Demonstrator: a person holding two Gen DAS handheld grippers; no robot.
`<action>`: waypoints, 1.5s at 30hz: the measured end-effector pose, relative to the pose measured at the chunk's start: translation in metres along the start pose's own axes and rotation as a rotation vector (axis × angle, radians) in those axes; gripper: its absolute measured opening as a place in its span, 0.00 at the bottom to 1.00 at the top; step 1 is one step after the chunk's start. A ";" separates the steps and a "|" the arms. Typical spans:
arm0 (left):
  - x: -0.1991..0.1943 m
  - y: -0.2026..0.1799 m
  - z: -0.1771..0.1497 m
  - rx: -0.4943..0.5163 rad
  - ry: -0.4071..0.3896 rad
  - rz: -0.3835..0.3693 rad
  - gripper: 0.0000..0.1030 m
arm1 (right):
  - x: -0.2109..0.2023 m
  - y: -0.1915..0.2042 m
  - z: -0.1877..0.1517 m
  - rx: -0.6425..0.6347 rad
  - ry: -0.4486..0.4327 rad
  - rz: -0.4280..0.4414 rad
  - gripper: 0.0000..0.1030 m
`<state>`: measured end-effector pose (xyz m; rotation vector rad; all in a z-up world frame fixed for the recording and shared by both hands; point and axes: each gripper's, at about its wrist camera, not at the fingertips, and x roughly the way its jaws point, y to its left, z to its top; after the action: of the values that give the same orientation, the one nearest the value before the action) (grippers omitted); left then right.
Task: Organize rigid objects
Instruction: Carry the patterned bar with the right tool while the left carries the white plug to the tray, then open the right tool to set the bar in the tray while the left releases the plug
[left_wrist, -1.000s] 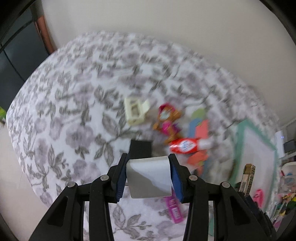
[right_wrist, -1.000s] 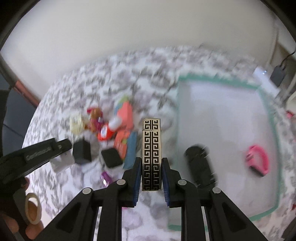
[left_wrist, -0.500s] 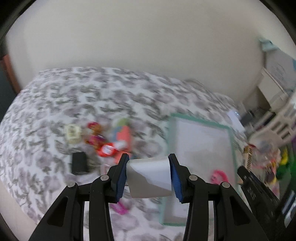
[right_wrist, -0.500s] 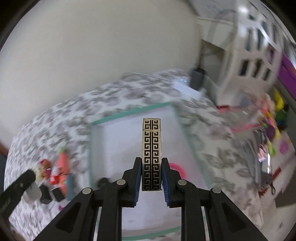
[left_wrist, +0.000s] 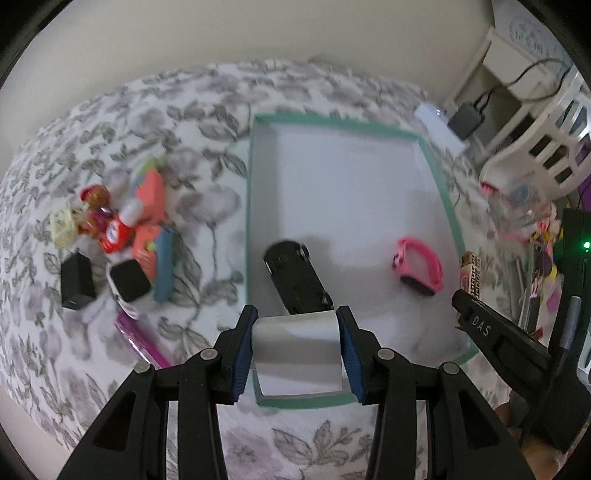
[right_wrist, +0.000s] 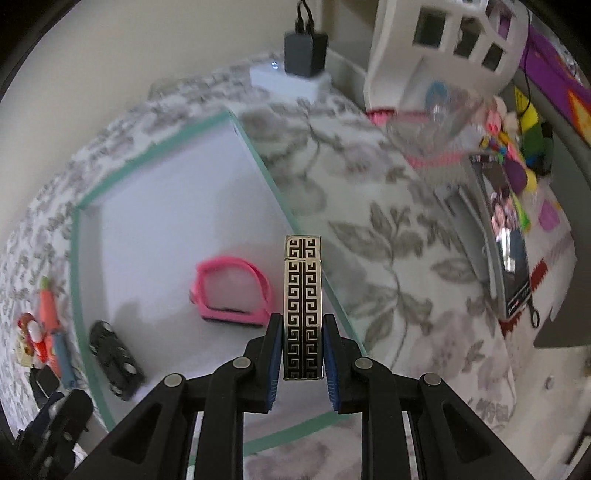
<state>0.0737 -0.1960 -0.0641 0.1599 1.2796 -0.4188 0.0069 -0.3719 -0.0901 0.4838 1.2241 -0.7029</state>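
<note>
My left gripper (left_wrist: 297, 350) is shut on a plain white box (left_wrist: 297, 354) and holds it over the near edge of the white tray with a green rim (left_wrist: 332, 123). My right gripper (right_wrist: 303, 350) is shut on a gold and black patterned lighter (right_wrist: 303, 302), held upright over the tray's right rim (right_wrist: 273, 181); the lighter also shows in the left wrist view (left_wrist: 471, 271). In the tray lie a black toy car (left_wrist: 295, 277) and a pink wristband (left_wrist: 421, 267); both also show in the right wrist view, the car (right_wrist: 114, 363) and the wristband (right_wrist: 232, 288).
A pile of small items lies left of the tray on the floral cloth: two black cubes (left_wrist: 77, 282), a red and white tube (left_wrist: 120, 230), orange cards (left_wrist: 147, 206), a cream box (left_wrist: 64, 230). A power adapter (right_wrist: 304, 53) and cluttered shelves (right_wrist: 509, 147) stand at the right.
Both grippers have swung right from the pile to the tray, each keeping hold of its object. The tray now sits right below them.
</note>
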 end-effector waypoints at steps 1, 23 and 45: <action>0.003 -0.001 -0.001 0.005 0.009 0.008 0.44 | 0.003 0.000 -0.001 -0.001 0.011 -0.002 0.21; 0.043 -0.024 -0.023 0.079 0.101 0.096 0.43 | 0.022 0.002 -0.012 -0.024 0.083 -0.004 0.22; -0.014 0.038 0.004 -0.158 -0.117 0.186 0.74 | -0.038 0.026 0.003 -0.073 -0.114 0.063 0.59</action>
<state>0.0885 -0.1599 -0.0536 0.1182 1.1659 -0.1645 0.0209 -0.3469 -0.0540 0.4150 1.1188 -0.6214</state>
